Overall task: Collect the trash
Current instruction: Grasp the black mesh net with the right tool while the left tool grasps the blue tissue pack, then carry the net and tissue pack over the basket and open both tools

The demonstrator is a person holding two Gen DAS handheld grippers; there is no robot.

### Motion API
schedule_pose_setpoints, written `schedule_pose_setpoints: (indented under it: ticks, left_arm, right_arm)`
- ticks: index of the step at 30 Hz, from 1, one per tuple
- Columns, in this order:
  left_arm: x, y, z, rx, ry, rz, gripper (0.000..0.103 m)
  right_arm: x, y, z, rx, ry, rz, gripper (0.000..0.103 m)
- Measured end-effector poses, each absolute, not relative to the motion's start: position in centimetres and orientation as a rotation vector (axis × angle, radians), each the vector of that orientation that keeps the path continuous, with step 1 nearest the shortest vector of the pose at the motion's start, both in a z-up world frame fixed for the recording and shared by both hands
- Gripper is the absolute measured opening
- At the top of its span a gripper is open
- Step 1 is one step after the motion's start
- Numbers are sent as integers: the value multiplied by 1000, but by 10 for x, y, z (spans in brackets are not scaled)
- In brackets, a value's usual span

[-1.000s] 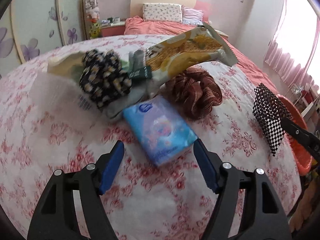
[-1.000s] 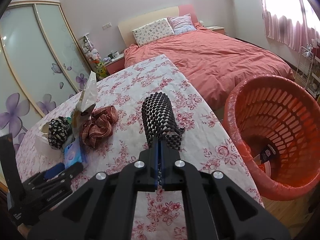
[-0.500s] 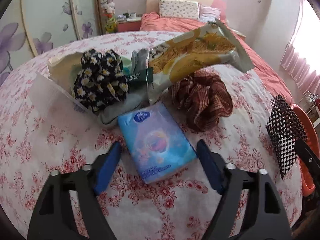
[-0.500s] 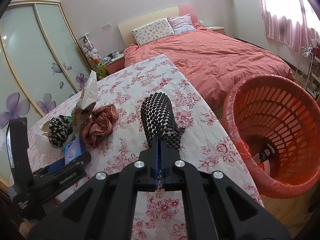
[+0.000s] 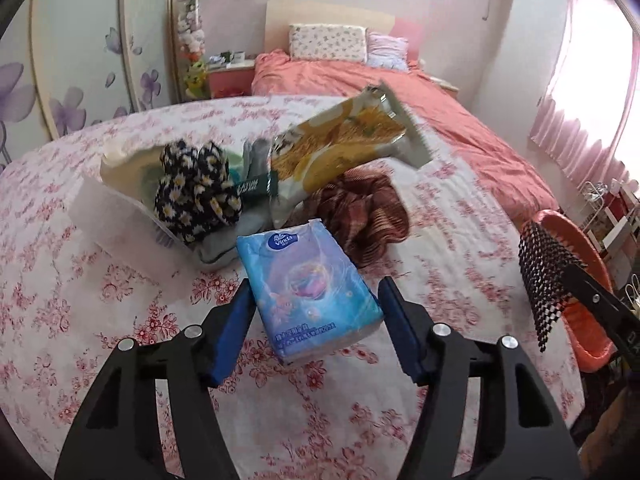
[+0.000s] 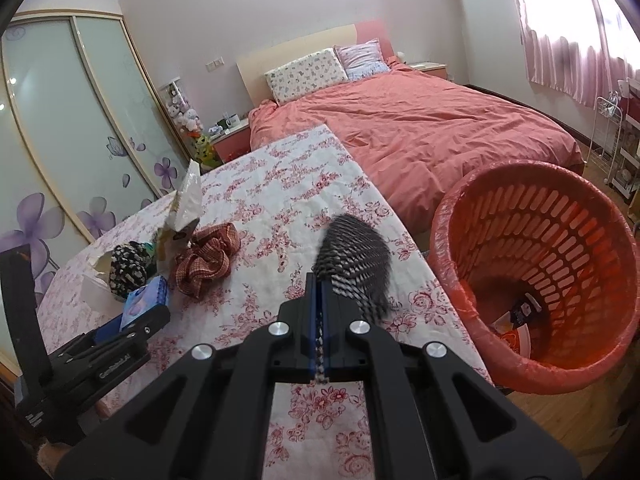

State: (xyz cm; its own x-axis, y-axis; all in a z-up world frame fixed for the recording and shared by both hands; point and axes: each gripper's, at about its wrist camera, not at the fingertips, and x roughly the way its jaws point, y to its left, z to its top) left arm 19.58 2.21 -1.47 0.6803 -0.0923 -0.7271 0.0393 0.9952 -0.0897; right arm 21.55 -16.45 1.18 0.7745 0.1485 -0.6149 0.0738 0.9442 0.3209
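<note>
Left fingers [image 5: 316,312] closing around glossy tissue pack [image 5: 306,292], right fingers [image 6: 320,308] pinching checkered mesh [image 6: 354,260]

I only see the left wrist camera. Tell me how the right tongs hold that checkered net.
Observer: The right tongs are shut on the checkered net's lower edge; the rest stands above them.
Operator: Report what's in the basket.
Observer: The red basket has only a few wrappers at its bottom.
Operator: Say where it stands.
Observer: On the wooden floor, just off the table's right edge.
</note>
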Motion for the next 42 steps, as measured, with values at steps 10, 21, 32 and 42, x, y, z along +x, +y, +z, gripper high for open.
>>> schedule_pose_setpoints:
  ticks: [10,21,32,42]
  left_arm:
    - [183,9,8,-71,763,-156,63]
    - [173,-28,27,-42,708,-275,63]
    - [183,-90,24,19,695,-400,63]
    - [192,-155,18,70,689,-540,63]
  right_arm:
    - [191,-174,34,346,626,44,3]
    - [163,-207,52,367,555,-14,3]
    - [148,-256,55,381,507,-115,3]
    - [147,-304,46,420,487,-187,3]
